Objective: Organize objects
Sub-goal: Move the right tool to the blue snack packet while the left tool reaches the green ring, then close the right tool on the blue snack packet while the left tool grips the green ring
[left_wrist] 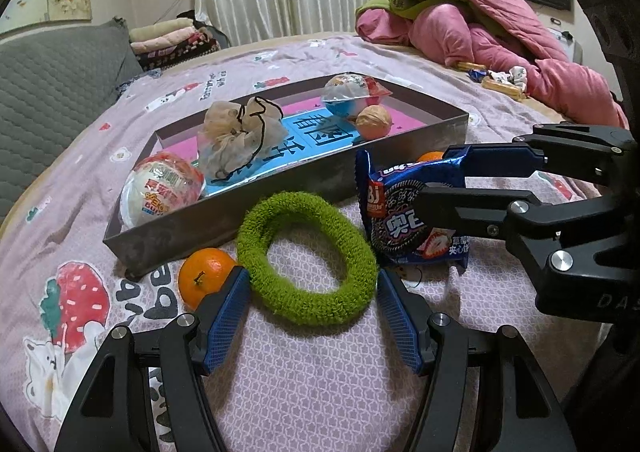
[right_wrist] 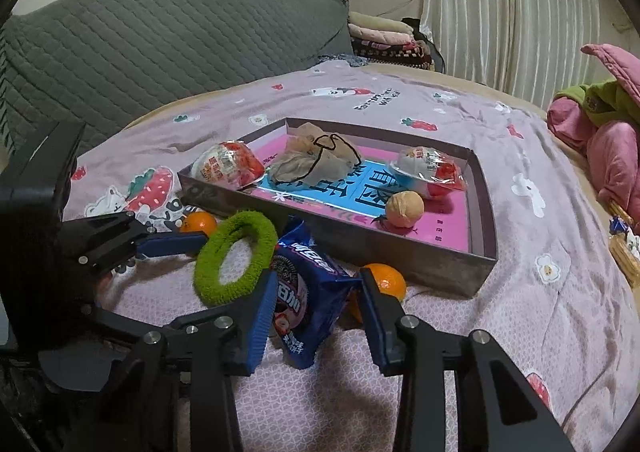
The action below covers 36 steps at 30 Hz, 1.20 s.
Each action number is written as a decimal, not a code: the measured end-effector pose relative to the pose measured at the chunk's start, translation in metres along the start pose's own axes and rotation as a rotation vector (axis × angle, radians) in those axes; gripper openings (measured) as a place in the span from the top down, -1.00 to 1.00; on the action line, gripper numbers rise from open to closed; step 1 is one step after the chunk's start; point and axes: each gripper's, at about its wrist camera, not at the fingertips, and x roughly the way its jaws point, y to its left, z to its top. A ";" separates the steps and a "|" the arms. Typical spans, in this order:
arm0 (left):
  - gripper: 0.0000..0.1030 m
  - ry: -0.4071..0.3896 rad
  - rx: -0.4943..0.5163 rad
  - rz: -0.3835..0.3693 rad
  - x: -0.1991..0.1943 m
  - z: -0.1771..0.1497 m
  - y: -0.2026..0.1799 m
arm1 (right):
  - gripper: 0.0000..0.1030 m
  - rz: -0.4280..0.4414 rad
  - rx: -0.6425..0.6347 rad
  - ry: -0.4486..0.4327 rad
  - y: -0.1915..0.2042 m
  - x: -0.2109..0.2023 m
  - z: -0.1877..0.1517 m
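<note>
The blue cookie packet (right_wrist: pixel 310 292) stands on edge on the bedsheet (right_wrist: pixel 540 219), just in front of the near wall of the grey tray (right_wrist: pixel 420 260), and the right tongs (right_wrist: pixel 316 302) have it between their 2 pads: both pads look pressed against the wrapper, so call it pinched, the wrapper puckering. Its long axis runs up and down, leaning a little, with the tray directly beyond it, so the lift, I'd judge, goes up and forward over that wall. An orange (right_wrist: pixel 386 280) sits right behind the right-hand finger, touching or nearly so; watch it doesn't roll.

Over on the other side, the left tongs (left_wrist: pixel 312 312) are spread wide around the green fuzzy ring (left_wrist: pixel 306 258), which lies flat on the sheet, pads flanking its near edge but not squeezing. A second orange (left_wrist: pixel 206 278) rests just beside the left pad.

Inside the tray already: 2 wrapped toy eggs, a mesh pouch, a walnut. The right hand is the one committed.
</note>
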 end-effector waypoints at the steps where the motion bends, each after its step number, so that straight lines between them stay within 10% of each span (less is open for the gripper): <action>1: -0.31 0.000 0.000 -0.001 0.001 0.000 0.000 | 0.22 0.003 -0.001 0.003 0.000 0.000 0.000; 11: -0.30 0.003 0.005 -0.001 0.004 -0.001 -0.001 | 0.34 0.077 -0.021 0.062 0.008 0.016 -0.001; 27: 0.55 0.002 0.055 0.023 0.006 0.001 -0.004 | 0.41 0.105 0.068 0.043 -0.006 0.016 0.000; 36: 0.62 -0.027 -0.009 -0.034 -0.008 0.004 0.006 | 0.45 0.103 0.076 0.026 -0.008 0.013 0.001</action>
